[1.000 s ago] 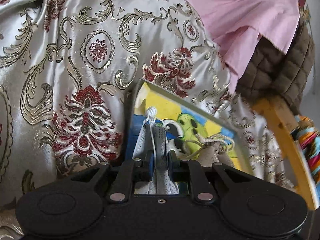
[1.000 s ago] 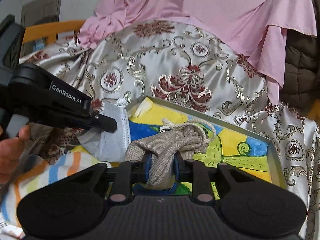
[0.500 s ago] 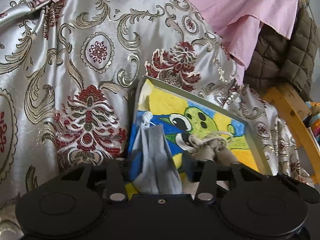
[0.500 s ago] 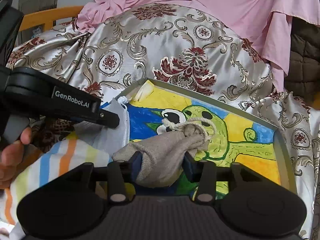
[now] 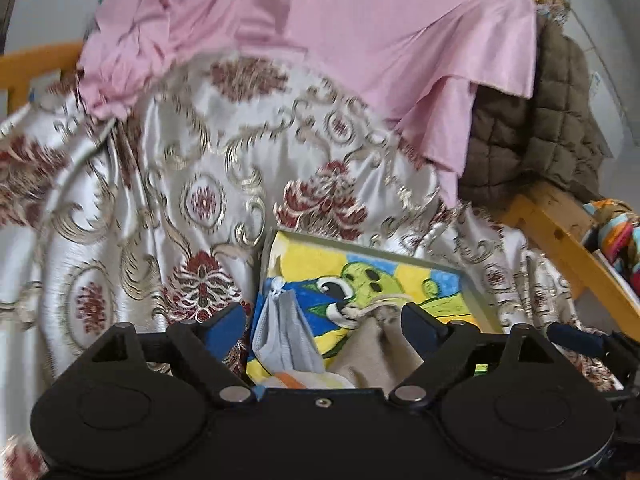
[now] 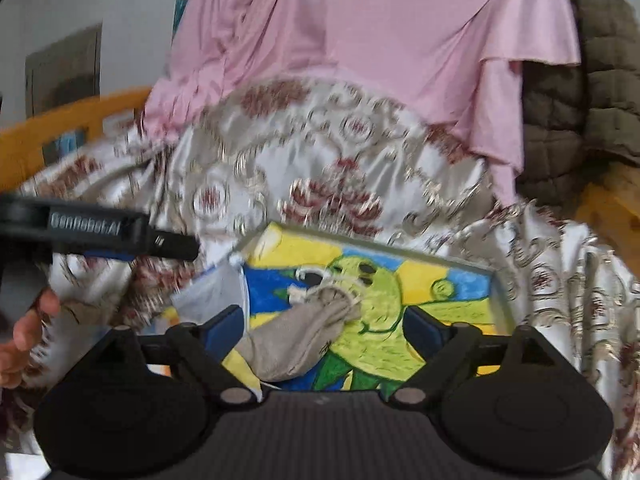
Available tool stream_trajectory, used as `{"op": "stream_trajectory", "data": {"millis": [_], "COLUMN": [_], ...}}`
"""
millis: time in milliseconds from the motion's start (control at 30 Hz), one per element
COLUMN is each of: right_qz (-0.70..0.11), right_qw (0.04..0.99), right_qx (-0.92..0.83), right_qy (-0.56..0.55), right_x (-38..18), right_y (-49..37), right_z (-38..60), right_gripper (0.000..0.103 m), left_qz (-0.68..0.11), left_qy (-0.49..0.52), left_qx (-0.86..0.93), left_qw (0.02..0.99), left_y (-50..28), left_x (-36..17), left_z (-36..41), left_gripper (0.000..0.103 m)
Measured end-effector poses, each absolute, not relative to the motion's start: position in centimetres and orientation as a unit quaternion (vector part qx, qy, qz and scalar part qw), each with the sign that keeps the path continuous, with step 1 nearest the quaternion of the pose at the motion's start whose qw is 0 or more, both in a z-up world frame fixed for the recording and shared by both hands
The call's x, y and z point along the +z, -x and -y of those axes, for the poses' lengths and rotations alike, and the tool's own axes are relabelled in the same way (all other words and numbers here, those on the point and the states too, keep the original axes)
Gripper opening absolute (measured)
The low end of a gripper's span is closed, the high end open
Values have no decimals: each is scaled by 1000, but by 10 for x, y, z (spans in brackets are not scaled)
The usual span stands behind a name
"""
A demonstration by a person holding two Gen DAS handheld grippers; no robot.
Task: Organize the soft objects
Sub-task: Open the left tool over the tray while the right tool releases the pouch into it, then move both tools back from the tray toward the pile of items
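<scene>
I've let go of both pieces. A second ago my left gripper [image 5: 322, 326] pinched the grey face mask [image 5: 285, 334] and my right gripper [image 6: 323, 330] the beige burlap pouch [image 6: 304, 340]; now both sets of jaws stand wide open, holding nothing. Mask and pouch lie side by side in the tray [image 5: 478, 292], mask at nine o'clock of the pouch, so I judge this placement done. The mask is thin, pleated cloth; the pouch coarse and slumped, corded at its neck. Around the tray: glossy brocade bedspread [image 5: 180, 184], smooth pink sheet [image 5: 340, 32].
</scene>
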State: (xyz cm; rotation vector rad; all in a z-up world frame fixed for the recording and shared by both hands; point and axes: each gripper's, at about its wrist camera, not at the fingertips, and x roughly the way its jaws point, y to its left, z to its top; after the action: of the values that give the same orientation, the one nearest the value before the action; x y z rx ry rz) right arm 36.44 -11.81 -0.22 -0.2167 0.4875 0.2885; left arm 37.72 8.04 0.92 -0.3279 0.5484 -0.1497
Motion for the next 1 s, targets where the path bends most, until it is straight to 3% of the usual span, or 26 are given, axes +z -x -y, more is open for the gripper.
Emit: {"op": "stream_trajectory", "data": {"millis": [400,1000], "right_qz": [-140,-79], "right_qw": [980,991], "right_qx": [132,104], "right_qy": [52,39], "right_x": [62,43], "right_y": [-252,-93], "right_z": [158,187], "right_gripper": [103,103], "left_qz": [-173,-164], "left_qy": [82,38], "left_qx": [-63,-77], "left_qw": [980,983], "left_y": [-235,-107], "left_x": [57,33], "left_z": [-47,-31], "left_gripper": [102,102]}}
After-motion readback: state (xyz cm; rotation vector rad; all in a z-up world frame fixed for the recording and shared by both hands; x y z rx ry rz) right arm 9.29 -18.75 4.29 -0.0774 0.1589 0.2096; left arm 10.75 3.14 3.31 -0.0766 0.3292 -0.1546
